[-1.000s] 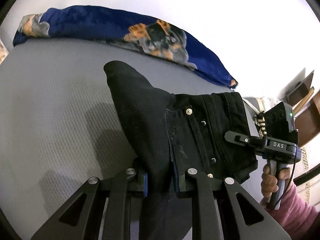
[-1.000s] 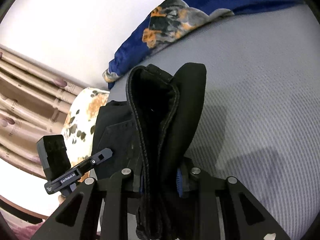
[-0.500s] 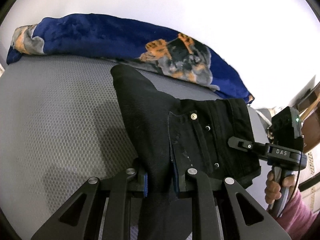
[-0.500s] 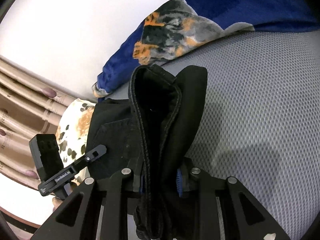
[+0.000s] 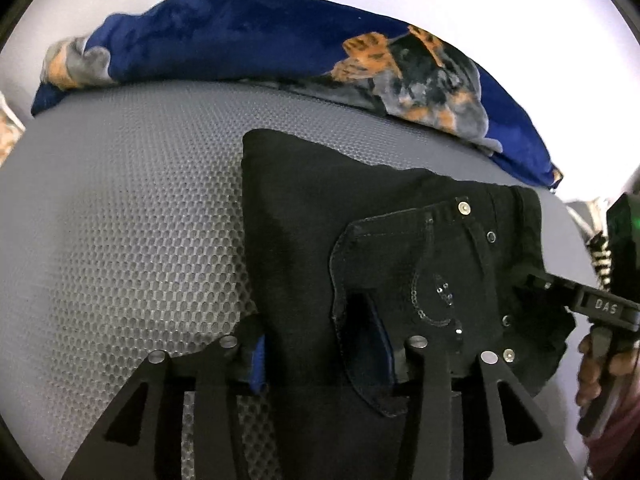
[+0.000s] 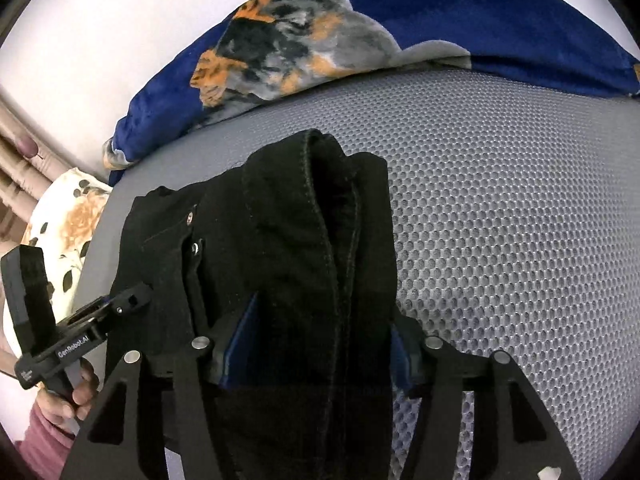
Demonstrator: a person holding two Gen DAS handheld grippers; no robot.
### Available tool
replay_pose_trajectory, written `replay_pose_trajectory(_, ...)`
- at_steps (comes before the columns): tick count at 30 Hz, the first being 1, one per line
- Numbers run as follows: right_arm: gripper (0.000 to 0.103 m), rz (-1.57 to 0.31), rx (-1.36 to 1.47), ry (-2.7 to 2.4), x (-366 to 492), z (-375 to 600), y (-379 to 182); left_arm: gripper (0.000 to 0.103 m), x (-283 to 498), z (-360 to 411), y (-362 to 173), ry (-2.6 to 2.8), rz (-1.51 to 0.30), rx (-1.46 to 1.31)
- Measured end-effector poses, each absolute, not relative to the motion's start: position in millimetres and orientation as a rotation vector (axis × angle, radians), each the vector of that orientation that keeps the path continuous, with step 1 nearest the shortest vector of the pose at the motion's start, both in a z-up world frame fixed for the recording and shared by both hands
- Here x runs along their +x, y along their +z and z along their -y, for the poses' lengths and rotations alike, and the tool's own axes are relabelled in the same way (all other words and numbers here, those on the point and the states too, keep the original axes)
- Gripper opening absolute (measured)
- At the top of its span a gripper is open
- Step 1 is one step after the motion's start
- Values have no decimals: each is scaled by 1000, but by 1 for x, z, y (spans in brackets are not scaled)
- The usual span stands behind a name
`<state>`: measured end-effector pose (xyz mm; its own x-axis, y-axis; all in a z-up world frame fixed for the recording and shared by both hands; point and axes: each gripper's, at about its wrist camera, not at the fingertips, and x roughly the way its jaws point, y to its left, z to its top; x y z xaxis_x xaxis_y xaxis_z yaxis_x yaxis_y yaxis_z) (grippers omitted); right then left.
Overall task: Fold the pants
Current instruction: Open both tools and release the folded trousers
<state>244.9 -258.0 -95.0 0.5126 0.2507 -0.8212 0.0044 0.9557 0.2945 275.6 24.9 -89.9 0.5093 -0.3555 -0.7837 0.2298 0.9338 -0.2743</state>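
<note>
Black denim pants (image 5: 360, 220) with metal rivets lie folded on the grey mesh mattress (image 5: 140, 220). My left gripper (image 5: 320, 356) has its jaws spread apart, with the pants fabric loose between the blue pads. My right gripper (image 6: 316, 344) also has its jaws spread, with a thick fold of the pants (image 6: 304, 240) between them. Each gripper shows in the other's view: the right one (image 5: 600, 304) at the pants' right edge, the left one (image 6: 80, 336) at their left edge.
A blue blanket with an orange and grey animal print (image 5: 280, 48) lies along the far edge of the mattress against a white wall. A floral pillow (image 6: 68, 224) and beige curtain (image 6: 16, 152) are at the left in the right wrist view.
Both grippers have come down and forward to the mattress with the pants, and both have opened their jaws, loosening their hold on the fabric.
</note>
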Motion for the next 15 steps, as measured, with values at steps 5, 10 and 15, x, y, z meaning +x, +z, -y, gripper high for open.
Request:
replay_pose_trajectory(5, 61, -1031, 252, 105, 241, 255, -94, 50, 268, -22, -80, -264, -977, -97)
replay_pose_trajectory(10, 62, -1018, 166, 68, 219, 249, -85, 50, 240, -12, -63, -162, -931, 43)
replay_pose_trajectory(15, 62, -983, 111, 28, 190, 242, -70, 50, 200, -7, -43, -118, -896, 57)
